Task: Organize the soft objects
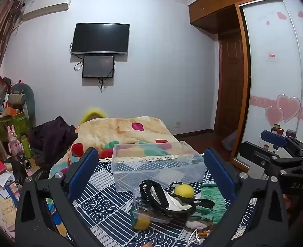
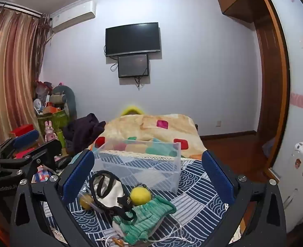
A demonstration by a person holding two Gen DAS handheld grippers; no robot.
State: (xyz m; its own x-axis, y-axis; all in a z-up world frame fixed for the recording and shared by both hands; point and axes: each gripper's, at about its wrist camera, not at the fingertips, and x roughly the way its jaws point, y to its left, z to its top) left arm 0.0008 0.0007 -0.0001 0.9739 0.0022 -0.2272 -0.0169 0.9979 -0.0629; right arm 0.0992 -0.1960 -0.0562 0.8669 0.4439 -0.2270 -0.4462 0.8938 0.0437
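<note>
A pile of soft things lies on a blue patterned cloth (image 1: 102, 207): a yellow ball (image 1: 184, 191), a black-and-white strap piece (image 1: 167, 202), a green knit piece (image 1: 212, 202) and a second yellow ball (image 1: 142, 223) under clear plastic. A clear plastic box (image 1: 153, 162) stands empty just beyond them. My left gripper (image 1: 151, 168) is open and empty above the pile. In the right wrist view the same ball (image 2: 140, 195), green knit (image 2: 145, 220), strap piece (image 2: 108, 193) and box (image 2: 139, 162) show. My right gripper (image 2: 149, 170) is open and empty.
A bed with a patchwork blanket (image 1: 126, 131) lies behind the box. Clutter of books and toys (image 1: 5, 164) fills the left floor. A wardrobe with sliding doors (image 1: 275, 82) stands right. The right gripper (image 1: 275, 142) shows at the left view's right edge.
</note>
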